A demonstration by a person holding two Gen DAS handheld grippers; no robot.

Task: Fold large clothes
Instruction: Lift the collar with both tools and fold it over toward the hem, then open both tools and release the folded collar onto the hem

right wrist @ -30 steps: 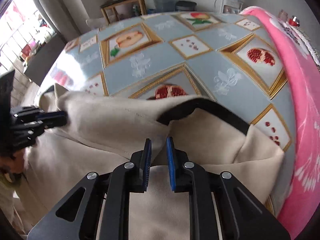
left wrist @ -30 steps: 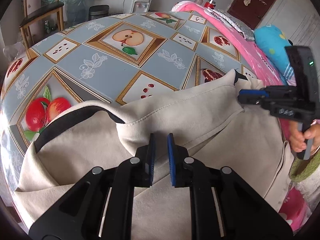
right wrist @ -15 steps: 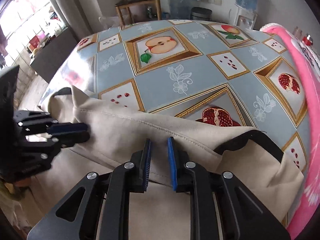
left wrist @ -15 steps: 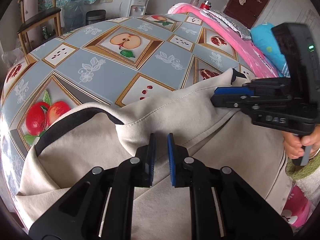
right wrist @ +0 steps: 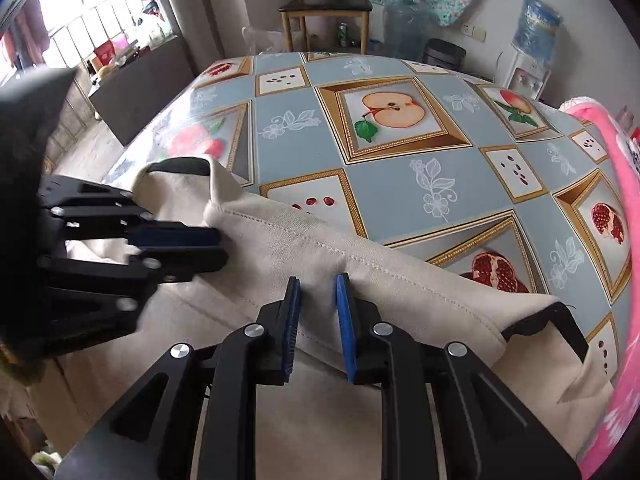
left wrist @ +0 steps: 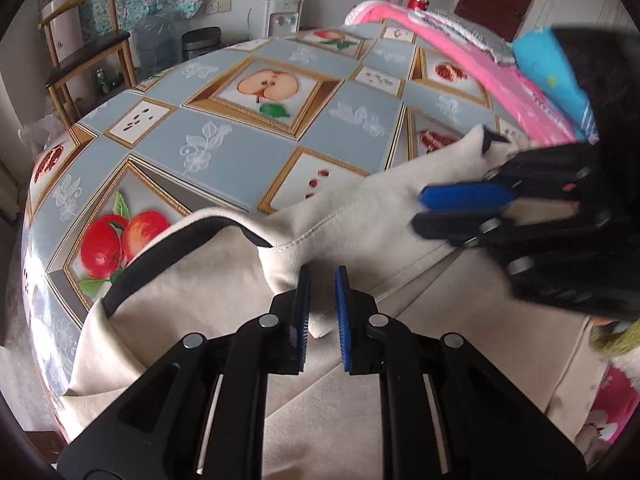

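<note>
In the left wrist view our left gripper (left wrist: 321,308) pinches a fold of the beige garment (left wrist: 192,280) low in the frame, while in the right wrist view our right gripper (right wrist: 318,320), narrowly parted, straddles its hem, so only one fold looks done.

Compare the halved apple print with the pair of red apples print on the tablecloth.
The halved apple shows pale flesh and seeds; the red apples are whole and red-skinned. The halved apple is one fruit; the red apples are two. The beige garment reaches right up to the red apples but lies clear of the halved apple. Both are gold-framed prints with green leaves on the tablecloth.
</note>
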